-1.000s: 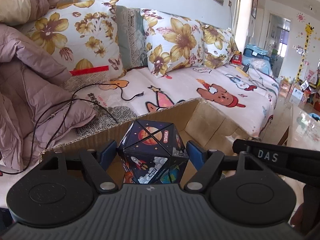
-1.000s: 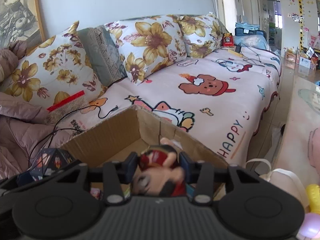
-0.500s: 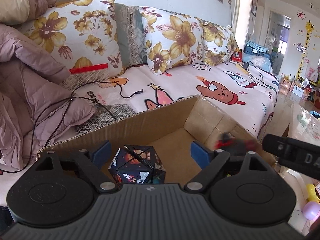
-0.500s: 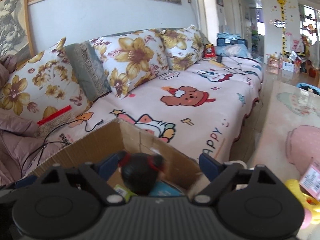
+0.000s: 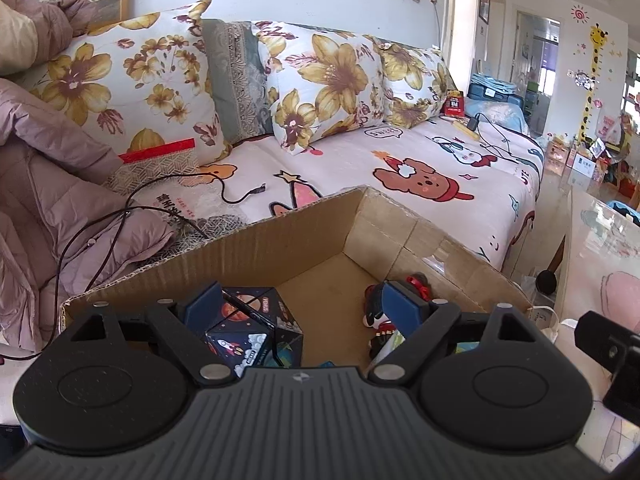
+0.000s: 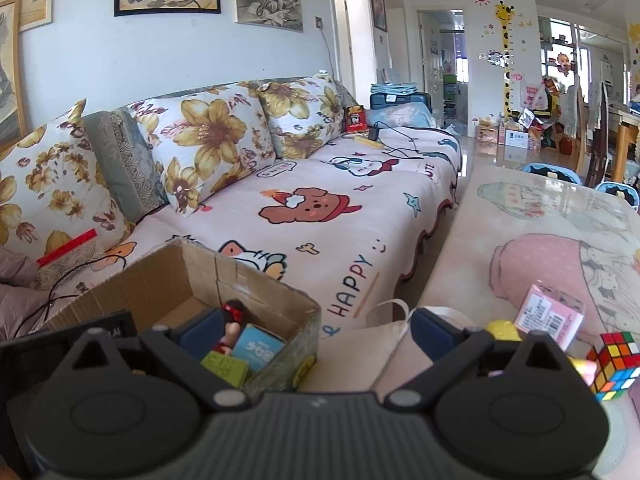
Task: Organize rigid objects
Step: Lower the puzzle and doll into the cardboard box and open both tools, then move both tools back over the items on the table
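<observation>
An open cardboard box (image 5: 280, 244) stands by the sofa. Inside it lie a dark space-print puzzle cube (image 5: 256, 332) and a red-and-black figurine (image 5: 416, 286). My left gripper (image 5: 302, 306) is open and empty above the box, its fingers wide either side of the cube. In the right wrist view the box (image 6: 168, 276) holds the figurine (image 6: 232, 324), a blue carton (image 6: 258, 348) and a green carton (image 6: 224, 368). My right gripper (image 6: 316, 332) is open and empty over the box's right edge. A Rubik's cube (image 6: 614, 364) and a pink box (image 6: 548, 314) lie on the table.
The sofa (image 6: 320, 208) with floral pillows (image 5: 332, 80) is behind the box. A pink jacket (image 5: 48, 200) and a black cable (image 5: 120, 216) lie at the left. A glass-topped table (image 6: 560, 240) with a yellow toy (image 6: 502, 328) is at the right.
My left gripper opened and dropped the space-print cube into the box. My right gripper opened, dropped the figurine into the box, then swung right toward the table.
</observation>
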The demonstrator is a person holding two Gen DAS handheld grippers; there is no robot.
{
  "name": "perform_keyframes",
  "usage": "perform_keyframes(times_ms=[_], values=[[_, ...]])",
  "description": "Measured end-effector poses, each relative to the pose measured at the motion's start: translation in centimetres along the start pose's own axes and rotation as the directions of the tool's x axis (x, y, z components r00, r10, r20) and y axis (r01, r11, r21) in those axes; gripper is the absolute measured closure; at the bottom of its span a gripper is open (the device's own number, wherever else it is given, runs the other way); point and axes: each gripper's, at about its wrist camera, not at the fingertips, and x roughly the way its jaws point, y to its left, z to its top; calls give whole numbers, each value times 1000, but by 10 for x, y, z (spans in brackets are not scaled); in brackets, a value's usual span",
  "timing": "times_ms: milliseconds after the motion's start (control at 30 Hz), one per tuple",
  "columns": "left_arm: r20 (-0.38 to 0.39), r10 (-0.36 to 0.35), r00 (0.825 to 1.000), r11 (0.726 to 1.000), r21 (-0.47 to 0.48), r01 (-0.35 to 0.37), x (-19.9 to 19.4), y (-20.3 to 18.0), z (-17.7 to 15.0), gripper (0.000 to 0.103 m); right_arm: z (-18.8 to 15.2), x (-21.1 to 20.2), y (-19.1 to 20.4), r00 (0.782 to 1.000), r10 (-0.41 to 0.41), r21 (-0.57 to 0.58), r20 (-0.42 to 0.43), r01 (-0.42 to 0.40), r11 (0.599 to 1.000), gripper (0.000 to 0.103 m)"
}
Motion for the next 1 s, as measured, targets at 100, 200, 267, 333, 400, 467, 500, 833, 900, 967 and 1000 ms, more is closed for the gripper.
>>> perform_keyframes(times_ms=[100, 200, 267, 333, 400, 467, 500, 833, 900, 967, 1000], values=[[0, -12, 1000, 1000, 22, 12, 0, -2, -1, 0, -5, -4, -6, 1000, -10, 12, -1, 10, 1000, 3], [3, -24, 1000, 999, 43, 24, -1, -4, -3, 0, -12, -8, -11, 1000, -22, 8, -3, 22, 1000, 3], [4, -32, 999, 998, 58, 32, -1, -6, -4, 0, -17, -12, -14, 999, -34, 2, -2, 34, 999, 3], [9, -42, 999, 996, 75, 41, -3, -9, -5, 0, -22, -16, -17, 999, -41, -1, -3, 41, 999, 3], [12, -50, 999, 994, 95, 48, -3, -11, -6, 0, -25, -19, -20, 999, -47, 1, -3, 47, 999, 3], [8, -62, 998, 992, 112, 60, -3, -13, -7, 0, -29, -24, -25, 999, -53, 5, 1, 53, 999, 3], [6, -68, 998, 991, 118, 67, -3, -14, -8, 0, -30, -26, -27, 998, -57, 7, 3, 57, 998, 3], [-3, -104, 995, 976, 191, 102, -4, -24, -14, 0, -45, -47, -45, 995, -96, 25, 14, 96, 995, 2], [-5, -107, 994, 974, 200, 105, -4, -25, -15, 0, -48, -50, -47, 995, -103, 23, 16, 102, 994, 2], [-2, -112, 994, 972, 210, 110, -4, -26, -15, 0, -51, -53, -49, 994, -108, 18, 18, 107, 994, 2], [-1, -113, 994, 970, 216, 110, -5, -28, -16, 0, -52, -55, -49, 994, -110, 15, 21, 110, 994, 2]])
